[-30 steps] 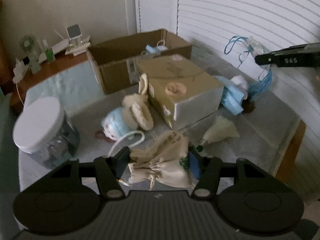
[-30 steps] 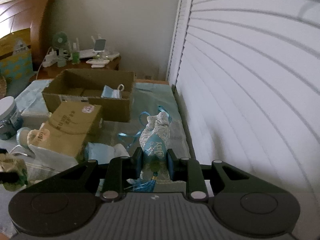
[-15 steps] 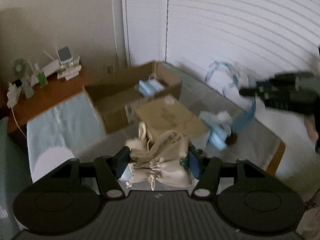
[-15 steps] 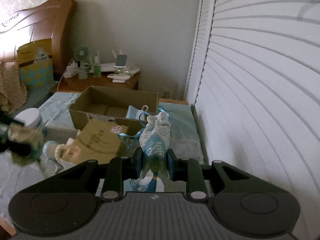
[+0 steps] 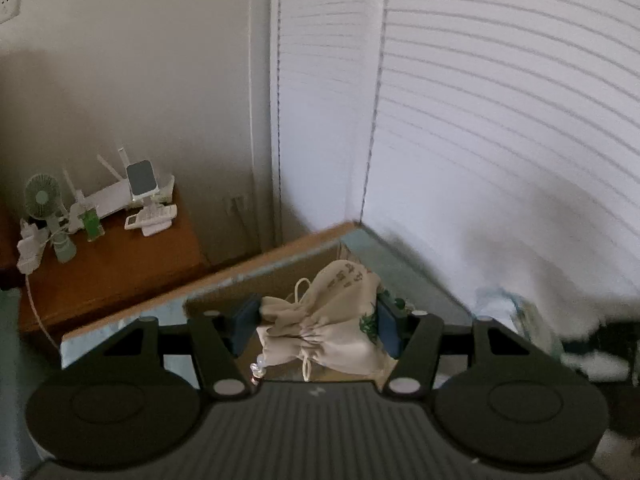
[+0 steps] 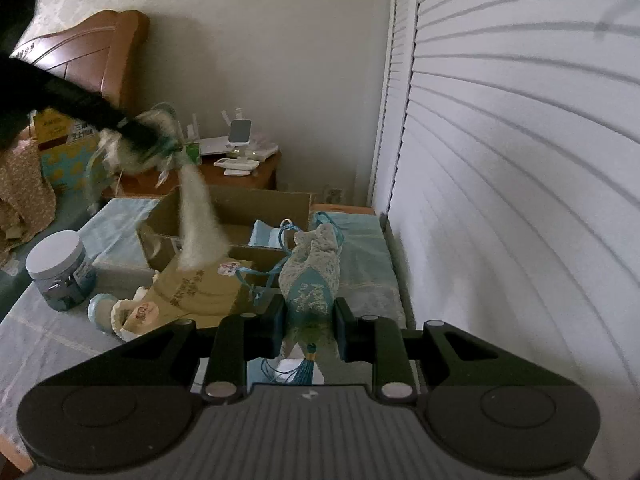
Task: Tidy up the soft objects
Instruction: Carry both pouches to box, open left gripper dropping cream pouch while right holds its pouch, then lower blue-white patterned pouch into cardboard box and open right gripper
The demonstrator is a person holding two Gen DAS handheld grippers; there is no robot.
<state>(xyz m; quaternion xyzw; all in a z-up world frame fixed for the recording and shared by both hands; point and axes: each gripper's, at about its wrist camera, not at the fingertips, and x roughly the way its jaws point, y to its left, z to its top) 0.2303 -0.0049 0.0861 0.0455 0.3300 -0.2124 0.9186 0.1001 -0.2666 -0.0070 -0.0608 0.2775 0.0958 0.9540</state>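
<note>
My left gripper point(image 5: 316, 326) is shut on a beige drawstring pouch point(image 5: 332, 332) and holds it high in the air; in the right wrist view it shows blurred at upper left point(image 6: 140, 148) with a cream tassel point(image 6: 198, 224) hanging over the open cardboard box point(image 6: 240, 216). My right gripper point(image 6: 308, 322) is shut on a blue and white lace sachet point(image 6: 312, 280) with a blue ribbon and tassel, held above the bed near the box's right end. A blue face mask point(image 6: 268, 238) lies in the box.
A closed brown carton point(image 6: 200, 284), a white-lidded jar point(image 6: 60, 272) and a small blue and cream soft toy point(image 6: 108, 312) sit on the bed. A wooden nightstand point(image 5: 120, 256) with a fan and gadgets stands behind. White shutters point(image 6: 500, 160) run along the right.
My left gripper has lifted the beige pouch up off the bed and carried it toward the open box. My right gripper has risen a little with the sachet.
</note>
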